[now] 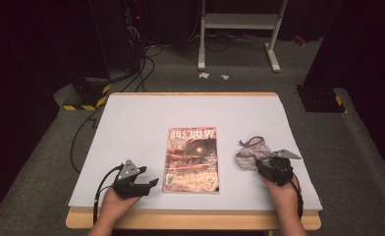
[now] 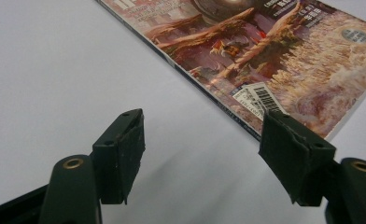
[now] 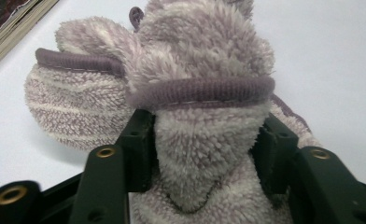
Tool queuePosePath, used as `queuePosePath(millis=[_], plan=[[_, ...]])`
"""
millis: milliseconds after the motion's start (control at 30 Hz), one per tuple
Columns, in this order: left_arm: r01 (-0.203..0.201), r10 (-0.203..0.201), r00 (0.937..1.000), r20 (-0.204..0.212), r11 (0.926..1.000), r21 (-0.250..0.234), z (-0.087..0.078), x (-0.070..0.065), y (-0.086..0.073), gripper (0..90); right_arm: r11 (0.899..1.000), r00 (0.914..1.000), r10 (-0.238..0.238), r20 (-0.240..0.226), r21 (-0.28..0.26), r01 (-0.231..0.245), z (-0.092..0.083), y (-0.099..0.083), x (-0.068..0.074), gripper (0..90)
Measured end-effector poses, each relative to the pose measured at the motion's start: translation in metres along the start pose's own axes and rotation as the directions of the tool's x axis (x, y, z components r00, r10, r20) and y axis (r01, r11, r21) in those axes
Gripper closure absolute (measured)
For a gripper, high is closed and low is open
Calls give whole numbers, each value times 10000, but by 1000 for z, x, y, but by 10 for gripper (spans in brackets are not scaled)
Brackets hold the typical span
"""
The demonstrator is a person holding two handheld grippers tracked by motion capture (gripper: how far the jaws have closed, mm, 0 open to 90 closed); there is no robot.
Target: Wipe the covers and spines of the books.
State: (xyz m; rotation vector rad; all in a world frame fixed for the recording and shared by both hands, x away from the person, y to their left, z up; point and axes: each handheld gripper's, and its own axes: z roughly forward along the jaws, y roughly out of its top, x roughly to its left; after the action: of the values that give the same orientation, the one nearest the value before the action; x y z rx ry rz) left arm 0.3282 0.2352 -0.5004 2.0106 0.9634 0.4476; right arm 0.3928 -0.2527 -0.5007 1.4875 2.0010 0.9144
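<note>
Cloth [image 3: 190, 93] first: a fluffy mauve-and-cream towel, bunched in a heap on the table [image 1: 131, 118] near its right edge, just right of the magazine [image 1: 192, 160] and apart from it. The right gripper [image 1: 259, 164] is right on it, and in the right gripper view a thick fold of the pile sits between the two black jaws, their pads lying against the fluff on both sides; whether they truly pinch it or merely flank it, I cannot tell. The cloth rests on the table, a purple trimmed hem crossing just above the jaws, so nothing is lifted yet. The magazine lies flat and closed at the middle of the table, cover up, its lower edge close to the near edge. Over by the near-left corner the left gripper [image 1: 153, 182] waits with jaws wide apart and nothing between them, pointing toward the magazine's lower-left corner, which shows with its barcode in the left gripper view. My read: early going, the grab on the cloth is being made, and any lift or carry remains to be done.
</note>
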Motion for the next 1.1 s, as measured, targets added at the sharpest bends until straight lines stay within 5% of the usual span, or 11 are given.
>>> queuePosePath(millis=[167,600,1100], plan=[[-39,39,10000,2,10000,26,1,0,0,313,9995,9995,272,-166,148,-270,0,1,-4,387],[5,-5,9999,133,10000,-49,0,-1,1,313,9997,9995,-204,-252,106,207,1,2,2,177],[-269,265,9993,253,9996,125,5,-10,3,312,9937,9989,-262,-376,-1100,220,-30,17,7,144]])
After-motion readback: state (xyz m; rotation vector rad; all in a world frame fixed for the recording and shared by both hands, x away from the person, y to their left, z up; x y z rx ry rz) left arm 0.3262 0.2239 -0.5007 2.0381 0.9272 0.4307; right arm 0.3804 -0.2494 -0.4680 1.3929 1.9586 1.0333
